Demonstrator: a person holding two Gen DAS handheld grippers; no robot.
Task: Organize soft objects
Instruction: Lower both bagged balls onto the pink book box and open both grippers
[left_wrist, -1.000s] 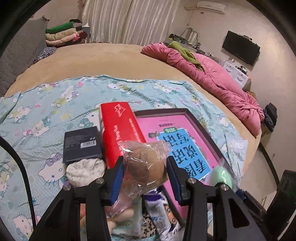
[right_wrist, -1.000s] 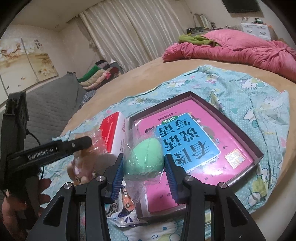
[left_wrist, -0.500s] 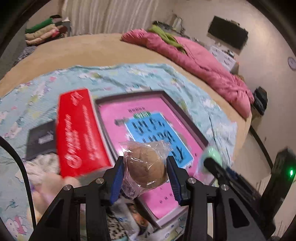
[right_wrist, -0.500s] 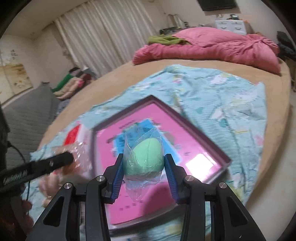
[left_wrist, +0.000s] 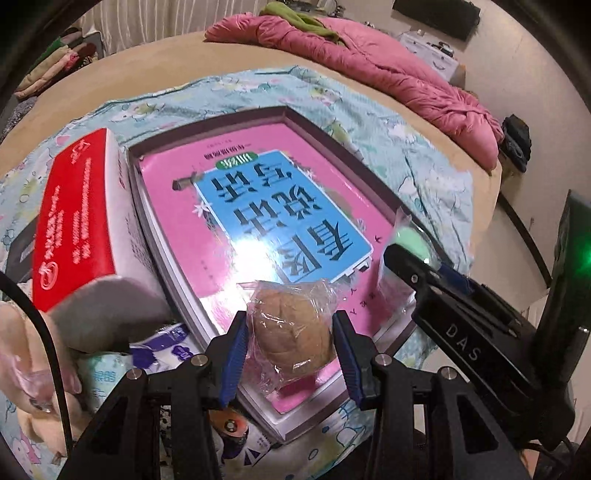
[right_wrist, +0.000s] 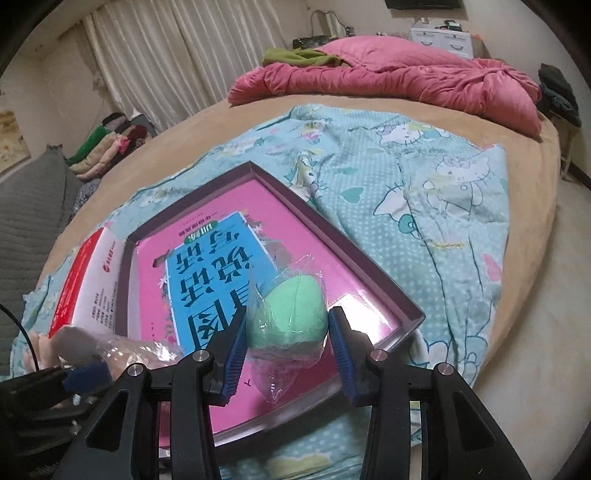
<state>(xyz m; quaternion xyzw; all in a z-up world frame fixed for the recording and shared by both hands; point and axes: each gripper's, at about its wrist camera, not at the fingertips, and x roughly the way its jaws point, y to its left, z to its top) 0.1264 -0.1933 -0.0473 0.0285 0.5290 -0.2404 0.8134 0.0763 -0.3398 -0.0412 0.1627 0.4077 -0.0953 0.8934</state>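
My left gripper (left_wrist: 290, 343) is shut on a brown sponge wrapped in clear plastic (left_wrist: 291, 332), held above the near end of a dark purple tray (left_wrist: 328, 140). A pink and blue book (left_wrist: 258, 206) lies inside that tray. My right gripper (right_wrist: 286, 339) is shut on a green sponge in clear plastic (right_wrist: 291, 321), over the tray's (right_wrist: 369, 273) near right part and the book (right_wrist: 207, 280). In the left wrist view the right gripper (left_wrist: 410, 254) shows at the right with the green sponge (left_wrist: 412, 243). The brown sponge (right_wrist: 140, 350) shows at lower left in the right wrist view.
A red and white box (left_wrist: 81, 214) lies left of the tray. Small packets (left_wrist: 162, 343) and a plush toy (left_wrist: 33, 369) sit at the near left. All rest on a light blue cartoon sheet (right_wrist: 424, 192) on a round tan bed. A pink quilt (right_wrist: 388, 77) lies at the far side.
Both grippers have moved down and rightward over the tray, each keeping its wrapped sponge. The views tilted downward, so the tray and book now fill more of each frame.
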